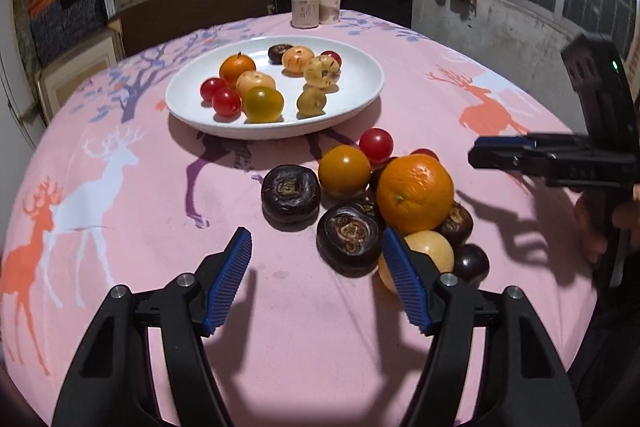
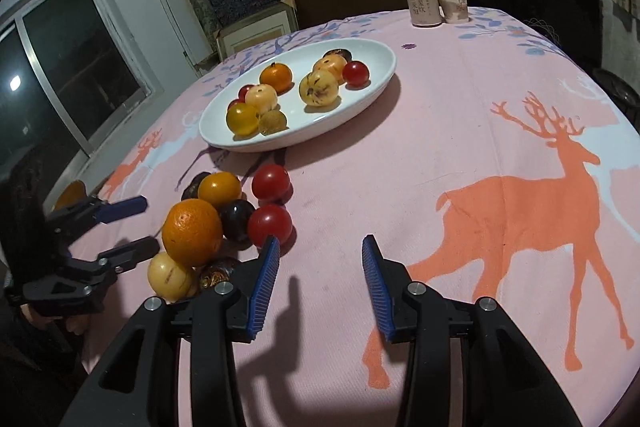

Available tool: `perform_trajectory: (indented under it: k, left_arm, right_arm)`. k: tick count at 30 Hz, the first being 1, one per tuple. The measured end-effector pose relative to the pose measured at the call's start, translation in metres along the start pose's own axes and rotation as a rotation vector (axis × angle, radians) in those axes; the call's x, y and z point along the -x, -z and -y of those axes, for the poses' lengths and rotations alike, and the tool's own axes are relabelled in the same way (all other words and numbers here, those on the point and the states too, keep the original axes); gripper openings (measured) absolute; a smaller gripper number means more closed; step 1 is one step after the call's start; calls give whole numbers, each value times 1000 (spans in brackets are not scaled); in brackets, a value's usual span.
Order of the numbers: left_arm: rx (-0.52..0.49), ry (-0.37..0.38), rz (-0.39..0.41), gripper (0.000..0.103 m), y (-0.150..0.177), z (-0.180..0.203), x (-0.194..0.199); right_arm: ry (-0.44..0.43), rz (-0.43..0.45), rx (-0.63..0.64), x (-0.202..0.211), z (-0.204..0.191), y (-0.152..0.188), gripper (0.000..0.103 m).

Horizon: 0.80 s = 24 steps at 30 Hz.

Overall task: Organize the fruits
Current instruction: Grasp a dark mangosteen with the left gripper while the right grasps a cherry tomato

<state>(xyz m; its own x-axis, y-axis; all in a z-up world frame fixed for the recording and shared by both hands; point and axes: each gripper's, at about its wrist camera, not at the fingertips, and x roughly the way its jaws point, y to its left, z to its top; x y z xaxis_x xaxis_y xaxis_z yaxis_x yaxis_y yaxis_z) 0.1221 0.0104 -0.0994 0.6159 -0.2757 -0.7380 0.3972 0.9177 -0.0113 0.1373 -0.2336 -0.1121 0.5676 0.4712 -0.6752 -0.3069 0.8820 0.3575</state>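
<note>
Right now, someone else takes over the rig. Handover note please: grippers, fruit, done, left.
Left gripper: open, empty, low over the cloth just short of the loose pile.
Right gripper: open, empty, beside the pile on its right.
White plate: already holds about ten small fruits, including a small orange and red tomatoes.
Loose pile on the pink tablecloth, in front of the plate: big orange, dark water chestnuts, red tomato, yellow-orange tomato, pale fruit.
Done: part of the fruit plated.
Left: move the pile to the plate.
</note>
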Motion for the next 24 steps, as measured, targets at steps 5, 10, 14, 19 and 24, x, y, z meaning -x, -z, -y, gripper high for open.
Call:
perform_trajectory:
  k: [5,10,14,19,24]
  left_arm:
    - [91,45,-64,69,-14,-8,-27]
    - [117,92,-120,69,-16,-9,-35]
    - [107,6,-128,70,-8,-18,-25]
    - [94,-72,-114,69,-5,-25,-19]
    - [67,-58,-125,70,-10,-18,-34]
  right_arm:
    - [-27,-5,-45,-1,7,2,49]
    - [-45,5,-57,1,8,3,49]
    - [-49,5,-49,2,7,3,49]
    - [-54,1,-46,1,5,2,49]
    - [-57,1,-32,2,3,1,50]
